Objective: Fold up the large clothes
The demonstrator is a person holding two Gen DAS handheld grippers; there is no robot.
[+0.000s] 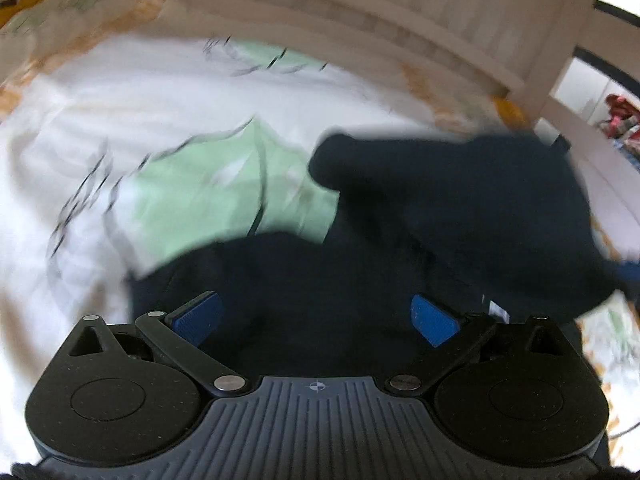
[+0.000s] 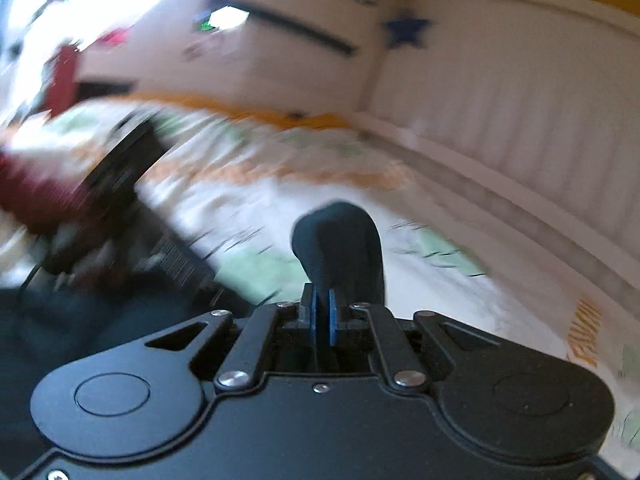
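A dark navy garment (image 1: 440,216) lies bunched on a white bedsheet with green patches (image 1: 224,196). My left gripper (image 1: 316,320) is open, its blue pads (image 1: 198,316) spread wide just above the garment's near part. My right gripper (image 2: 323,314) is shut on a fold of the navy garment (image 2: 340,244), which bulges up beyond the blue pads. The left gripper's black body (image 2: 132,200) shows blurred at the left of the right wrist view. Both views are motion-blurred.
A white slatted bed rail (image 1: 360,12) runs along the far side, also in the right wrist view (image 2: 500,128). The sheet's orange-patterned border (image 2: 304,172) lies near it. Red items (image 2: 24,188) sit at the left, beyond the bed.
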